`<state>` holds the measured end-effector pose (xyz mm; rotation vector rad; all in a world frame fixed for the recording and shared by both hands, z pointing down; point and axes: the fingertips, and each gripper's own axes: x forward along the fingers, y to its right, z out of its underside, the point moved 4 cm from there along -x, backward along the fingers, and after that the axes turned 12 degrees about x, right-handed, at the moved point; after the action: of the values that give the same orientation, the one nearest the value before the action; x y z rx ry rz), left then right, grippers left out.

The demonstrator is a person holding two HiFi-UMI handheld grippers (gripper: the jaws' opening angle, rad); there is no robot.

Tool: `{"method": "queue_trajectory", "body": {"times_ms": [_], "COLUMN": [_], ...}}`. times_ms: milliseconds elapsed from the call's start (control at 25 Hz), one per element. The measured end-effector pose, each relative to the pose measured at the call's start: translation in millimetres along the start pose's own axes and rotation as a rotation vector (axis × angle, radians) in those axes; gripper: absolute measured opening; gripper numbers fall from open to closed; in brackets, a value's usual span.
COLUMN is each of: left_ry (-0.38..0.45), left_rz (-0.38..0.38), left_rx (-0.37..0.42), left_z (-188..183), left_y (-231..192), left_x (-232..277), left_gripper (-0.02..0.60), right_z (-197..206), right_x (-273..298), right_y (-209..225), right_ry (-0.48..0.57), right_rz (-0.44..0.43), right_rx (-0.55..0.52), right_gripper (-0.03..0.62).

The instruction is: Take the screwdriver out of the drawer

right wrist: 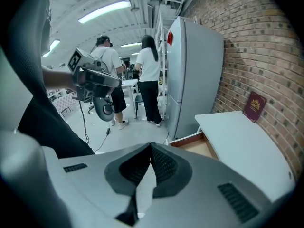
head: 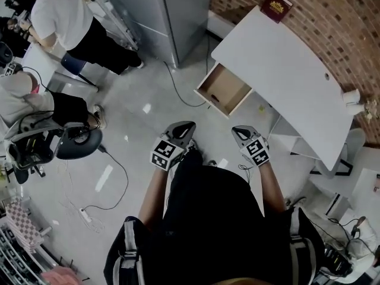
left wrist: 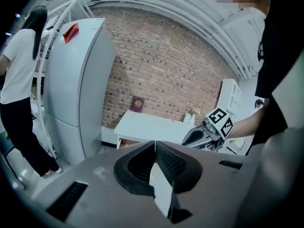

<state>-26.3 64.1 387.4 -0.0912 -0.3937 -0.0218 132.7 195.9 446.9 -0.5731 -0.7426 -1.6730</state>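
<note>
A wooden drawer (head: 224, 89) stands pulled open under the left end of the white desk (head: 285, 70). A small dark thing (head: 215, 98) lies near the drawer's front; it is too small to tell whether it is the screwdriver. My left gripper (head: 185, 125) and right gripper (head: 239, 130) hover side by side over the floor, short of the drawer. Both are shut with nothing between their jaws, as the left gripper view (left wrist: 155, 144) and the right gripper view (right wrist: 151, 145) show. The drawer (right wrist: 199, 146) lies ahead and right of the right gripper.
A dark red booklet (head: 276, 6) lies at the desk's far end. A tall grey fridge (head: 160, 10) stands left of the drawer. Two people (head: 59, 16), an office chair (head: 77, 141) and cables (head: 113, 183) take up the floor at left. A brick wall (head: 332, 22) runs behind the desk.
</note>
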Motion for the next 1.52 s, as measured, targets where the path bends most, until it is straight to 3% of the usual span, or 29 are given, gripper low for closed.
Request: {"method": "queue_trajectory", "body": {"times_ms": [400,560,800,1040,1280,1520], "left_ry": [0.017,0.011,0.015,0.014,-0.010,-0.029], "left_rz": [0.060,0.048,-0.046,-0.165,-0.255,-0.294], "left_rx": [0.024,0.006,-0.038,-0.167,-0.242,-0.293], "left_z": [-7.7,-4.4,-0.4,8.0,17.1,42.1], "left_y": [-50.1,-58.0,-70.8,-59.3,-69.5,-66.3], "left_x": [9.3,10.4,25.2,48.6,56.6,62.6], "left_gripper": [0.018,0.018,0.018,0.018,0.018,0.018], "right_z": [-25.4,-28.8,-27.2,-18.6,-20.1,9.5], "right_x": [31.2,43.4,79.5,98.6,149.1,197.5], "right_y": [18.9,21.6,47.7,85.4,115.9,138.5], "right_ry": [-0.007,-0.011,-0.053,-0.167,-0.183,-0.254], "right_rz": [0.069,0.047,-0.037,-0.155,-0.178,-0.216], "right_rx": [0.032,0.039,-0.037,-0.066,-0.154,-0.151], "right_gripper": [0.055,0.055,0.055,0.057,0.057,0.057]}}
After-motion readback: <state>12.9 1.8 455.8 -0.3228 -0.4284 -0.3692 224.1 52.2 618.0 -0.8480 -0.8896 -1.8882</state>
